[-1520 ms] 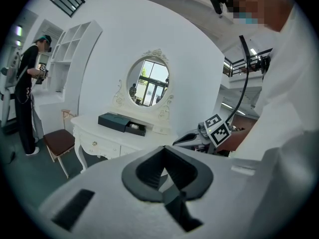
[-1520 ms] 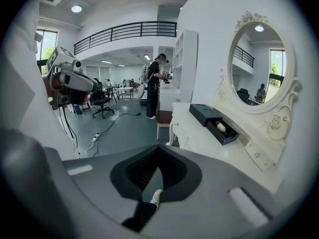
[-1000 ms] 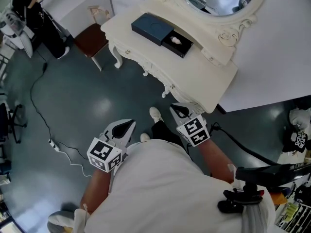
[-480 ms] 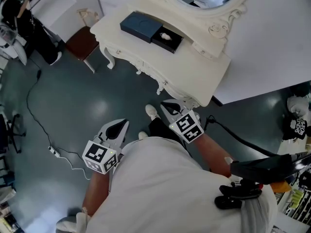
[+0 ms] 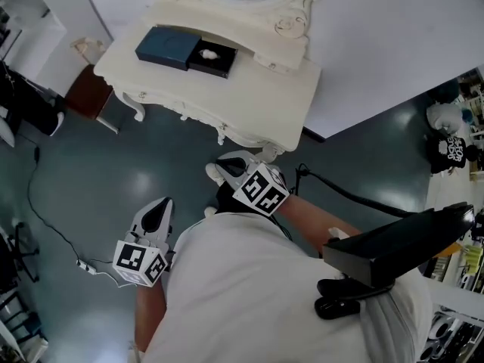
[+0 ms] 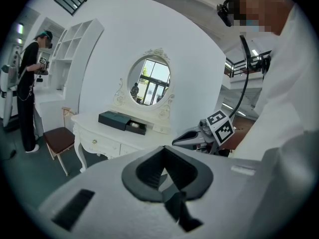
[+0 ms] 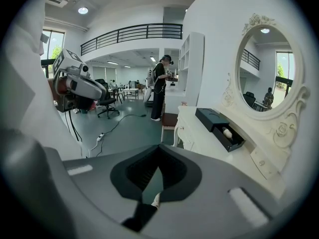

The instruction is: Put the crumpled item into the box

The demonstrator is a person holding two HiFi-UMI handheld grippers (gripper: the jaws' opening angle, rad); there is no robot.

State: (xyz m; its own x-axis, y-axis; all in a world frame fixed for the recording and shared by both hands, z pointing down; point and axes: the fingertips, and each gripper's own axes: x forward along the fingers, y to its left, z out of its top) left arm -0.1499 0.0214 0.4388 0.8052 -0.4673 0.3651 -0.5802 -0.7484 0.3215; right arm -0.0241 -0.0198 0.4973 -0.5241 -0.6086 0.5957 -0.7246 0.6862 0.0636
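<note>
A dark blue box (image 5: 165,48) lies on the white dressing table (image 5: 272,97), its drawer pulled out to the right. A white crumpled item (image 5: 209,52) rests in the drawer; it also shows in the right gripper view as the crumpled item (image 7: 227,132). My left gripper (image 5: 157,212) hangs over the floor at my left side, shut and empty. My right gripper (image 5: 227,165) is shut and empty too, just short of the table's near edge. Both are well away from the box. The left gripper view shows the box (image 6: 115,119) far ahead and the right gripper (image 6: 192,138) beside it.
A chair with a brown seat (image 5: 85,97) stands at the table's left end. An oval mirror (image 7: 266,73) rises behind the box. A white cable with a power strip (image 5: 79,262) lies on the floor at left, a black cable (image 5: 340,191) at right. A person (image 7: 160,86) stands farther back.
The head view has swung, so the table and box now sit further left and higher in it. Both grippers stay shut and empty close to my body.
</note>
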